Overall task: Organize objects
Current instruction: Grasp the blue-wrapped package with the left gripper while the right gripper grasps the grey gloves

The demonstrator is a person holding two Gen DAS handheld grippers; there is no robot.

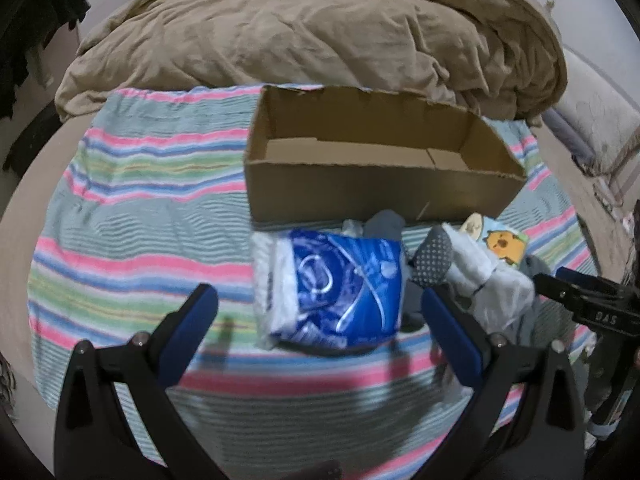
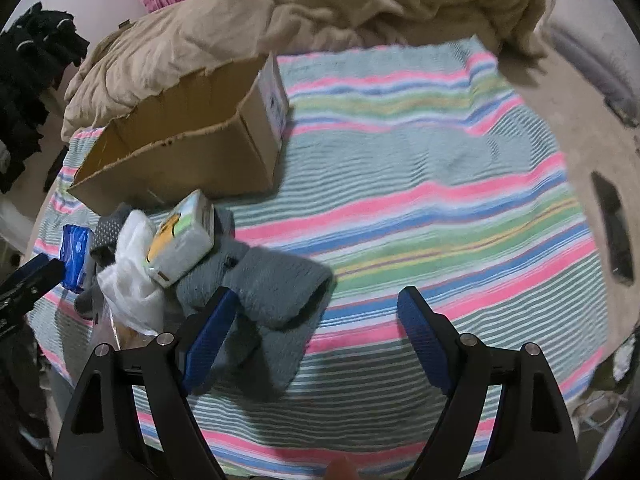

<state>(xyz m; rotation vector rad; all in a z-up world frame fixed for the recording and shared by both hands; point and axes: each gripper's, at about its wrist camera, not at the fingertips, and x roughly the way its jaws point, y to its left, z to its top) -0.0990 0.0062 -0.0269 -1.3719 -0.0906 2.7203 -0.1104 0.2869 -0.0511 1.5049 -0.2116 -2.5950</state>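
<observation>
An open, empty cardboard box [image 1: 372, 184] stands on a striped towel [image 1: 140, 208]; it also shows in the right wrist view [image 2: 180, 152]. In front of it lies a pile: a blue tissue pack [image 1: 336, 288], a dotted grey sock [image 1: 434, 256], a white plastic bag [image 1: 488, 276] and a small tissue pack with a yellow cartoon [image 1: 500, 244]. My left gripper [image 1: 316, 304] is open just above the blue pack. My right gripper [image 2: 316, 308] is open over the towel, its left finger beside a grey fuzzy cloth [image 2: 272, 284]. The cartoon pack [image 2: 180, 240] leans on the white bag [image 2: 132, 280].
A crumpled tan blanket [image 1: 312, 28] lies behind the box. Dark clothes [image 2: 32, 64] hang at the left. A dark flat object [image 2: 614, 228] lies on the bed at the right. The towel's right part [image 2: 440, 160] is bare.
</observation>
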